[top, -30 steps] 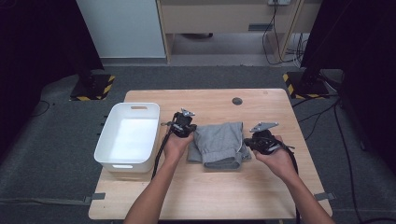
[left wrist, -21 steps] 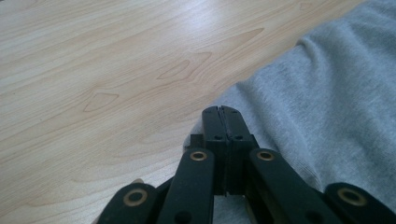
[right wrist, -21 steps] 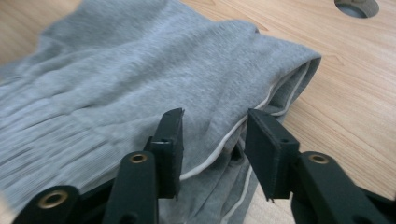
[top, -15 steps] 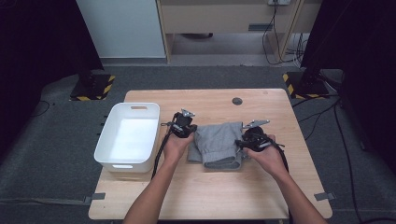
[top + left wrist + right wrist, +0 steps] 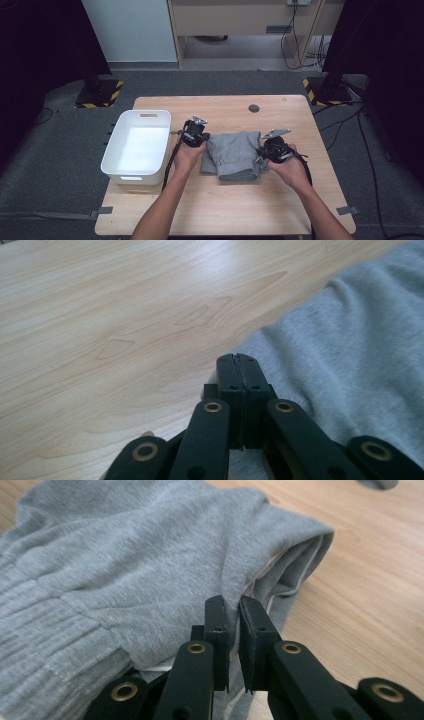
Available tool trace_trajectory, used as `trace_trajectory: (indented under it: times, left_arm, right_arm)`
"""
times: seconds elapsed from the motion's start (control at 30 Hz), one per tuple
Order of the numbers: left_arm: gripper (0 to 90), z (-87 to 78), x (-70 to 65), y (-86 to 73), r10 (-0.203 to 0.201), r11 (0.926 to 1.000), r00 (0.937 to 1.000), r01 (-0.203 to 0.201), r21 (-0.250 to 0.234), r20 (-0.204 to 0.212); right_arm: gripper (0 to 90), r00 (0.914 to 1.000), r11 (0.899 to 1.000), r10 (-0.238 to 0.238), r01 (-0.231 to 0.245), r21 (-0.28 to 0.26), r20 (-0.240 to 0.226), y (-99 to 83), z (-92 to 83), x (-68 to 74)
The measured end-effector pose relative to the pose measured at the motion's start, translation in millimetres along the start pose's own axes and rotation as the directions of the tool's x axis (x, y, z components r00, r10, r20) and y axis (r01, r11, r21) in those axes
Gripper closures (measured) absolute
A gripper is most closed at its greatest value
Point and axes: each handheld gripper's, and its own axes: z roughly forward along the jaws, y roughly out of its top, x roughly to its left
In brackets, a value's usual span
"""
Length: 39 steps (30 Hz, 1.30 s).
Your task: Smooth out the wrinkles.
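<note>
- Right tongs [image 5: 231,611], low in the centre of the right gripper view, have just been closing and now stand all but shut, pinching a thin layer at the edge of the folded grey garment [image 5: 150,560]
- Left tongs [image 5: 237,362], low centre of the left gripper view, are fully shut, jaws meeting; they rest at the garment's edge, and I cannot tell whether any cloth is caught between them
- In the high view the garment [image 5: 235,152] lies folded mid-frame on the counter [image 5: 220,205], left tongs [image 5: 196,134] at its left edge, right tongs [image 5: 272,147] at its right
- The white bin [image 5: 137,145] sits left of centre, just beside the left hand
- Risk: the right grip has only the top layer, so a lift could peel the fold open
- Risk: if the left tongs hold nothing, that side would sag and drag
</note>
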Motion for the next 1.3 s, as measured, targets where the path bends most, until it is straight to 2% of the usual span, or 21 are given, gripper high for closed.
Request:
trace_trajectory:
  times: [0.07,0.27,0.43,0.47,0.6,0.73,0.83,1.03,1.23,1.3]
  left_arm:
    - [90.0,-1.2,0.6,0.5,0.000,1.0000,0.9998,0.000,-0.005,-0.017]
    - [90.0,0.0,0.8,1.3,-0.009,1.0000,0.9995,0.009,-0.002,-0.031]
    - [90.0,3.4,3.3,-0.2,-0.010,0.9998,0.9989,0.011,0.015,-0.047]
    - [90.0,5.4,3.8,-1.5,-0.006,0.9997,0.9985,0.008,0.025,-0.055]
    - [90.0,11.3,4.2,-4.9,-0.005,0.9987,0.9987,0.008,0.050,-0.051]
    - [90.0,14.7,4.2,-7.7,-0.005,0.9977,0.9985,0.009,0.068,-0.054]
    - [90.0,17.6,4.2,-10.3,0.001,0.9972,0.9984,0.004,0.075,-0.056]
    - [90.0,23.7,2.3,-19.4,0.007,0.9967,0.9992,-0.004,0.081,-0.041]
    - [90.0,23.8,-1.8,-19.0,0.017,0.9980,0.9995,-0.015,0.061,-0.027]
    - [90.0,25.0,-4.3,-18.3,0.013,0.9984,0.9998,-0.012,0.055,-0.017]
  right_arm:
    - [84.2,0.9997,1.000,-0.023,0.023,-0.019,0.010,1.0,-12.6,-1.8]
    - [84.5,0.9998,1.000,-0.017,0.017,-0.019,0.008,-4.0,-25.6,-10.1]
    - [84.5,0.9998,1.000,-0.018,0.018,0.006,0.001,-13.9,-21.0,-10.4]
    - [84.6,0.9999,1.000,-0.014,0.014,0.017,-0.004,-20.5,-16.1,-9.0]
    - [84.6,0.9999,0.999,-0.008,0.008,0.032,-0.010,-30.5,-8.1,-6.5]
    - [84.6,0.9999,0.999,-0.005,0.005,0.038,-0.013,-32.5,-5.3,-7.0]
    - [84.6,0.9998,0.999,-0.020,0.021,0.049,-0.008,-32.3,-3.4,-6.6]
    - [84.6,0.9994,0.998,-0.021,0.020,0.059,0.028,-34.6,0.3,-13.1]
    - [84.6,0.9987,0.998,-0.016,0.012,0.068,0.049,-34.5,0.3,-23.3]
    - [84.6,0.9973,0.998,-0.018,0.014,0.068,0.071,-33.7,-2.2,-27.4]
